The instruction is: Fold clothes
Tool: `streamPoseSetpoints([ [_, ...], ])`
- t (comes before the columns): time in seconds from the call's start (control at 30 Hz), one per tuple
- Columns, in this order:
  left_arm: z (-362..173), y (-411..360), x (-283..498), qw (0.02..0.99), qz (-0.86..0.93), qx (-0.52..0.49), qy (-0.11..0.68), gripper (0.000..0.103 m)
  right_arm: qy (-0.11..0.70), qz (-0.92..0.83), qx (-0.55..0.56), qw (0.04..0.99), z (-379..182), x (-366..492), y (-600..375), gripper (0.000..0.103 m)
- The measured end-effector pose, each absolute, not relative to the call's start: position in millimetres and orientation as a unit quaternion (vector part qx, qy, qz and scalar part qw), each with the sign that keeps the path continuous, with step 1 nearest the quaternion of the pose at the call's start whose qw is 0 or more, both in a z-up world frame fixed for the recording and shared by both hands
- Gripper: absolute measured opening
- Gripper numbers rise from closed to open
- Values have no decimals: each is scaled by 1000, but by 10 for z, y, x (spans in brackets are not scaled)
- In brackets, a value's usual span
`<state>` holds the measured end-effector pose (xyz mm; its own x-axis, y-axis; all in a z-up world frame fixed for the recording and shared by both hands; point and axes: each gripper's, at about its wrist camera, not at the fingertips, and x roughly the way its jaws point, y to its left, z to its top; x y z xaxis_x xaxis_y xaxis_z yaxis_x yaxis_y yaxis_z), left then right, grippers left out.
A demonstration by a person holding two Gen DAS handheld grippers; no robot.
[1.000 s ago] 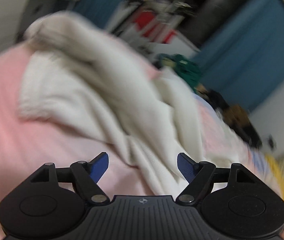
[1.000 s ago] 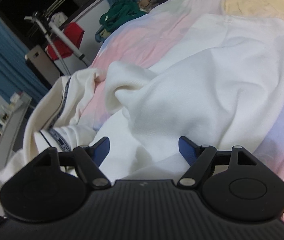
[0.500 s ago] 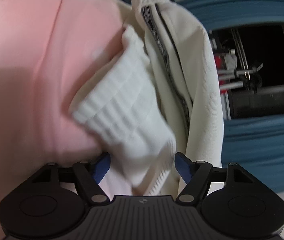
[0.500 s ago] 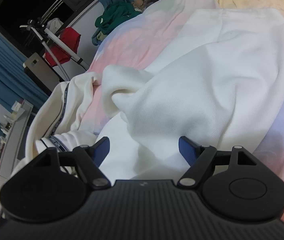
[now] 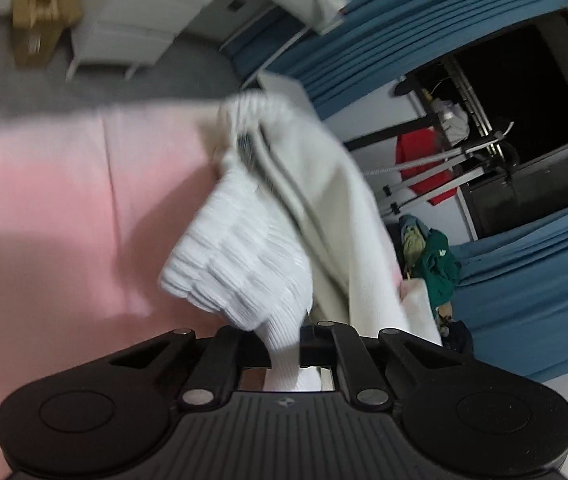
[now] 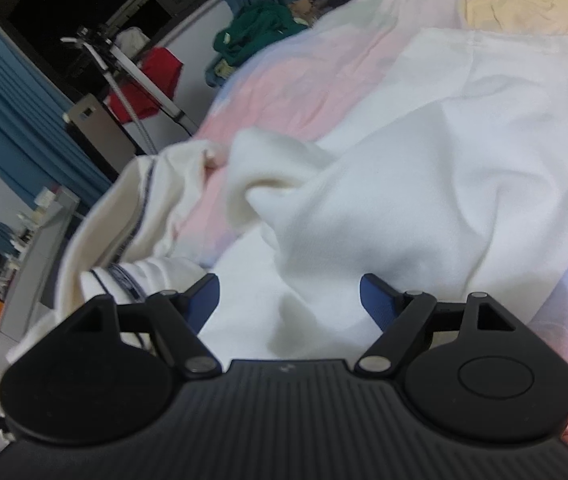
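Left tongs [image 5: 290, 354] are clamping the ribbed white cuff [image 5: 243, 272], probably to lift that sleeve end for a fold; the cuff is bunching thick and corrugated toward 11 o'clock, beside a smoother cream garment [image 5: 324, 200] with a dark stripe. Right tongs [image 6: 290, 300] are hovering spread, gripping nothing, over the soft white sweatshirt [image 6: 424, 184] lying rumpled on the pink bed [image 6: 308, 92], its sleeve trailing toward 9 o'clock.

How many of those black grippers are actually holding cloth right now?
1. The left gripper is shut on the white ribbed cuff, over the pink bedsheet. The right gripper is open, hovering over the white sweatshirt, holding nothing.
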<state>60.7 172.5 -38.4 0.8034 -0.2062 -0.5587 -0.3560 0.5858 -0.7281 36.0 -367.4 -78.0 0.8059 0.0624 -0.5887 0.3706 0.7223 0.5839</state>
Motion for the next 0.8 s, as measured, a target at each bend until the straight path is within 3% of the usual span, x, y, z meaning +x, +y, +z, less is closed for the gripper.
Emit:
streamPoseSetpoints([
  [0.17, -235, 2108, 378, 832, 68, -439, 332, 7, 256, -66, 404, 876, -515, 120, -3875, 80],
  [0.27, -275, 2449, 406, 833, 78, -425, 347, 7, 169, -58, 410, 895, -211, -253, -4225, 78],
  [0.37, -379, 2482, 424, 832, 82, -421, 351, 7, 152, -155, 367, 904, -175, -347, -4705, 81],
  [0.6, -517, 2289, 646, 839, 83, -416, 340, 7, 220, -273, 441, 826, -1110, -149, -6045, 79],
  [0.7, -578, 2271, 739, 835, 85, -425, 338, 7, 231, -278, 461, 811, -1381, -26, -6268, 65],
  [0.8, -609, 2291, 752, 832, 87, -431, 338, 7, 211, -253, 457, 826, -1429, 109, -6276, 31],
])
